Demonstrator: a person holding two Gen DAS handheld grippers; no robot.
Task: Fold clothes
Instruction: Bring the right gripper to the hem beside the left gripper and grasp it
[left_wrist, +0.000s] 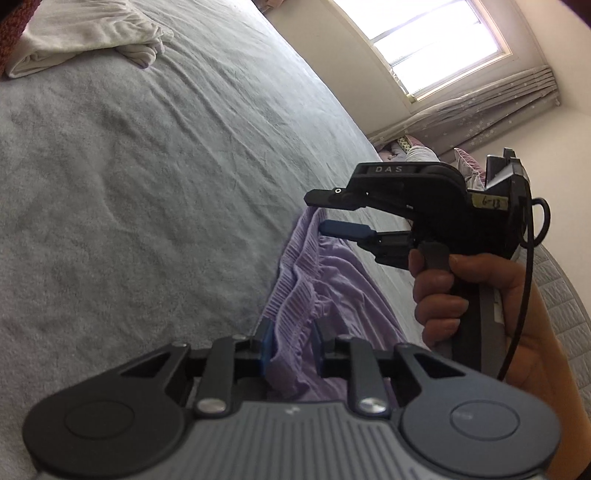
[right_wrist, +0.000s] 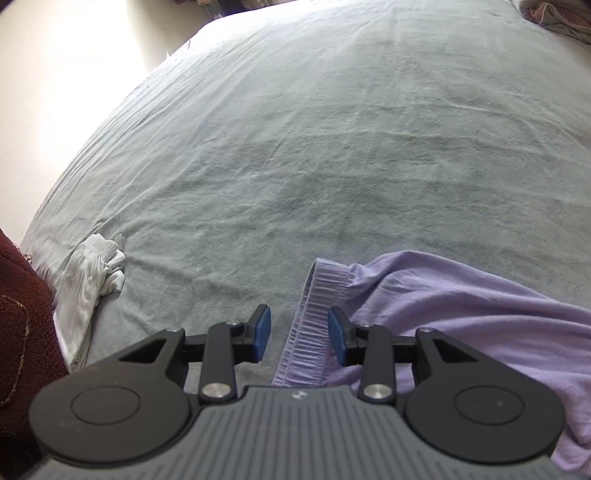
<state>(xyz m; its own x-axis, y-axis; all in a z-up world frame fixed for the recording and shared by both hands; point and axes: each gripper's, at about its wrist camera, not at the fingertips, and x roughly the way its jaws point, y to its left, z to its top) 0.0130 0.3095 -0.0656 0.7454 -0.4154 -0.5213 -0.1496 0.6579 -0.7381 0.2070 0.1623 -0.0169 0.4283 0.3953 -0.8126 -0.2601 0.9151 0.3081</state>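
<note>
Lilac fabric is what both of your tools are working: a purple garment (right_wrist: 461, 306) lies crumpled on the grey bed (right_wrist: 295, 147), filling the lower right of the right wrist view, with its ribbed waistband (right_wrist: 308, 332) running from the bottom centre up toward the middle of the frame.

Your right gripper (right_wrist: 299, 334) has its jaws moderately open. The waistband passes up between the blue pads, nearer the right-hand one, and neither pad clearly presses on it, so read this as straddling, not holding. The band's long axis runs almost along the line your fingers point, so a close here would pinch it across its width.

Your left gripper (left_wrist: 291, 347), low in the left wrist view, has its jaws narrow, with gathered purple fabric (left_wrist: 295, 314) bunched between the pads. It looks pinched there, though the folds hide the contact on the right pad. In that same view your right hand (left_wrist: 454, 291) and its tool sit at the right of the frame, further up the same band, so the two tools stand on one edge, apart along its length.

Judging by this, the next step is to secure the band with the right tool, then lift and spread it.

A white garment (right_wrist: 92, 269) lies bunched at the left edge of the bed, well apart.
</note>
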